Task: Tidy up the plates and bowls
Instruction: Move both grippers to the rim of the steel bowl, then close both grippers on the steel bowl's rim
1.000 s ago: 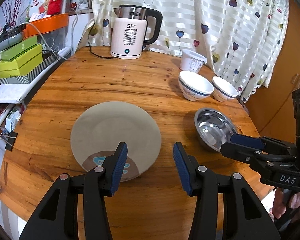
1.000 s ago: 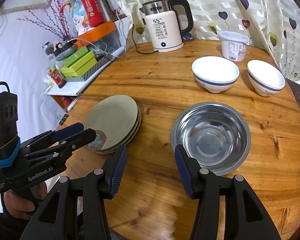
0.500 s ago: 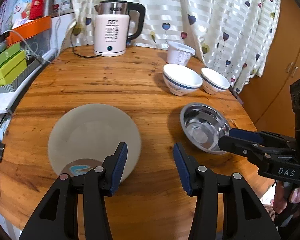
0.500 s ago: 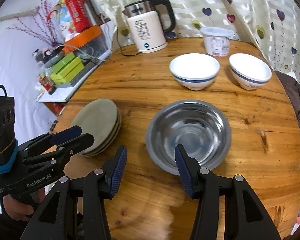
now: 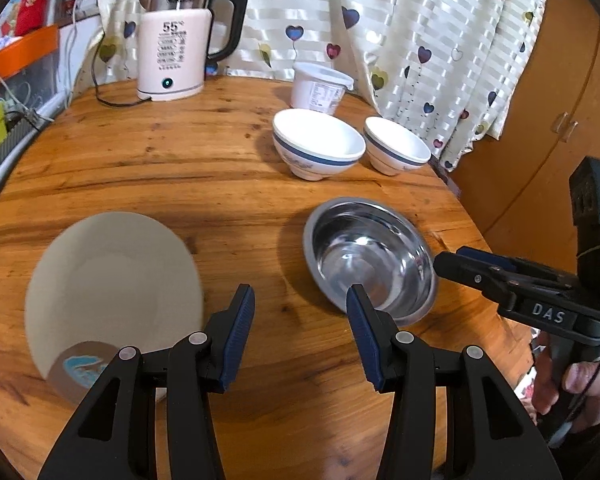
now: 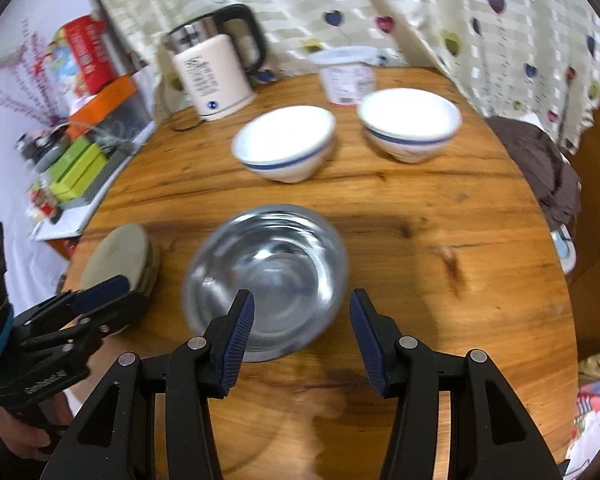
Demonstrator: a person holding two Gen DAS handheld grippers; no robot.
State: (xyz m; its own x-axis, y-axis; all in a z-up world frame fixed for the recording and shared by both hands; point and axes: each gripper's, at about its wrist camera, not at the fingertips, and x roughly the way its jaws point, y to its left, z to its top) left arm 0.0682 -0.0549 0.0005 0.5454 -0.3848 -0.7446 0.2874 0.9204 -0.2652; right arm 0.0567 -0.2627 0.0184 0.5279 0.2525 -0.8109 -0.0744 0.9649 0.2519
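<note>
Hovering gripper (image 6: 300,340) over steel bowl (image 6: 264,280)

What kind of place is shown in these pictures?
Most likely a dining corner in a home. A round wooden table holds a pink electric kettle and white bowls with blue bands, and a pale curtain printed with hearts hangs behind it.

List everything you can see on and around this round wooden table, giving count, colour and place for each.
plates: a stack, beige, table's near left
steel bowl: one, silver, near right
white bowls: two, blue-banded, far right, side by side
tub: one, white, behind the bowls
kettle: one, pale pink and steel, far edge
table: one, brown wood
curtain: cream, heart-printed, behind
boxes: green, left shelf
left gripper: black, open, empty
right gripper: black, open, over the steel bowl
</note>
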